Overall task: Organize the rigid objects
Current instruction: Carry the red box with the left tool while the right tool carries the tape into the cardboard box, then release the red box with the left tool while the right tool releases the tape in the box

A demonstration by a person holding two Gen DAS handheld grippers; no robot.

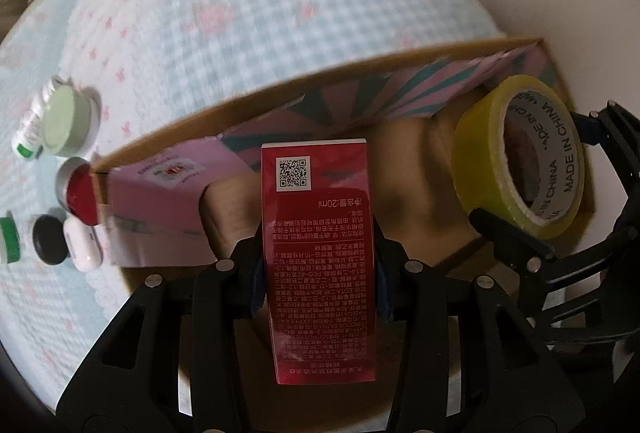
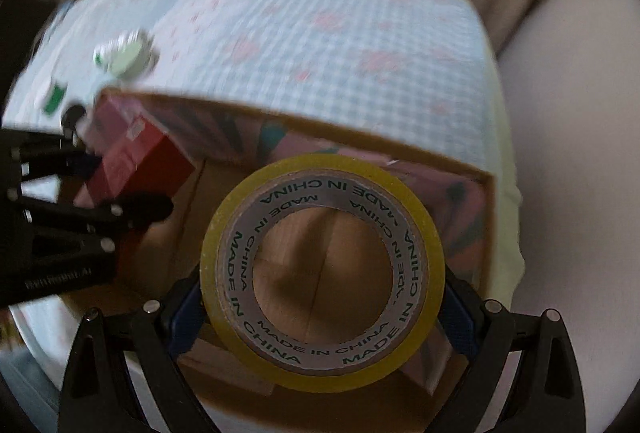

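Observation:
My left gripper (image 1: 318,273) is shut on a tall red carton (image 1: 320,245) with a QR code and holds it over the open cardboard box (image 1: 256,95). My right gripper (image 2: 322,297) is shut on a yellow tape roll (image 2: 224,273) printed "MADE IN CHINA", also over the box (image 2: 360,137). The tape roll (image 1: 480,153) and right gripper show at the right of the left wrist view. The red carton (image 2: 136,161) and left gripper show at the left of the right wrist view. The box has pink and teal inner flaps.
Left of the box on the blue checked cloth (image 1: 240,13) lie a pale green lidded jar (image 1: 64,123), a white bottle (image 1: 30,137), a red-capped tin (image 1: 78,189), a black disc (image 1: 48,239), a white earbud case (image 1: 82,245) and a green-edged item (image 1: 8,241).

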